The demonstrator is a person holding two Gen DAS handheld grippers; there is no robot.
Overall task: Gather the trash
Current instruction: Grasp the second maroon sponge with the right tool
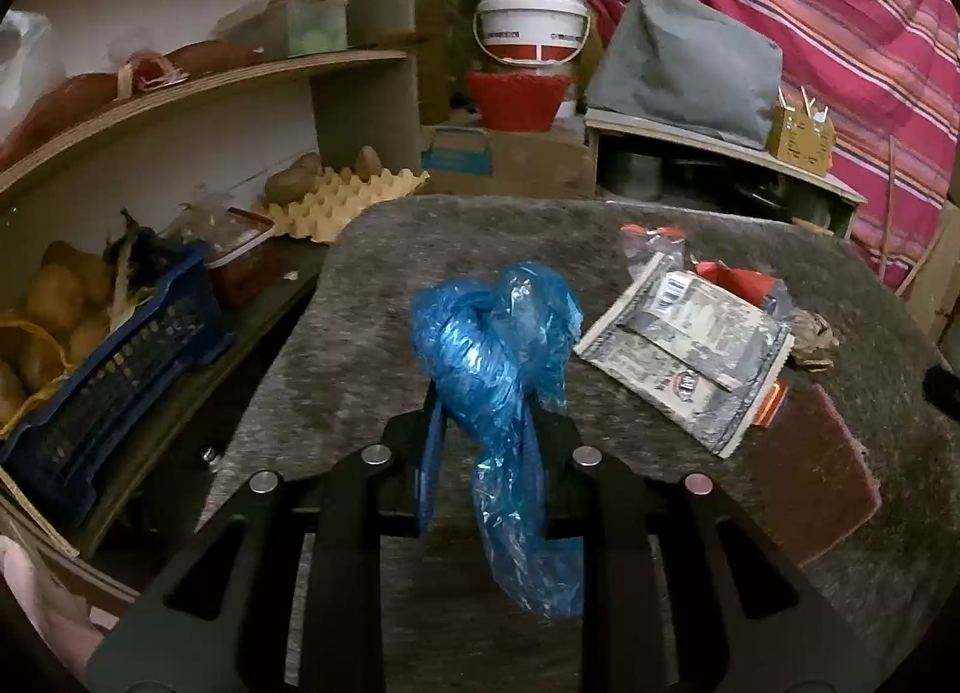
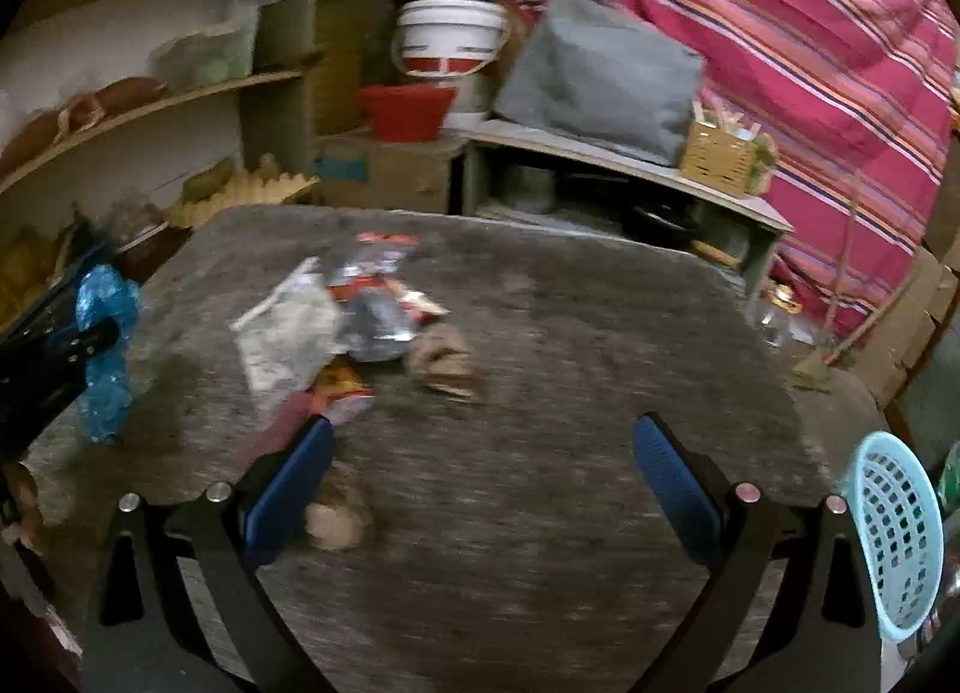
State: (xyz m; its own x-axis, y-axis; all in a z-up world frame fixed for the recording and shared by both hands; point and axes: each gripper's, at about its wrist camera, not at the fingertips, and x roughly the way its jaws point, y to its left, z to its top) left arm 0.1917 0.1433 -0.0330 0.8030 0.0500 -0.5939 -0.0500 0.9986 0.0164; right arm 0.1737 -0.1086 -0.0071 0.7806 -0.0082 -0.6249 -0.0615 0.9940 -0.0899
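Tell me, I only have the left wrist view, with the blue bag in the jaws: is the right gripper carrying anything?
Observer: No. The right gripper is open, with nothing between its jaws, only the table below.
Operator: Is there anywhere to drop the trash?
Observer: A light blue perforated basket shows at the far right, by the table's edge. I cannot tell whether it stands on the table.
Operator: Any trash that I'm missing?
Observer: A crumpled brownish scrap lies on the table just in front of the right gripper, on its left side. It is blurred.
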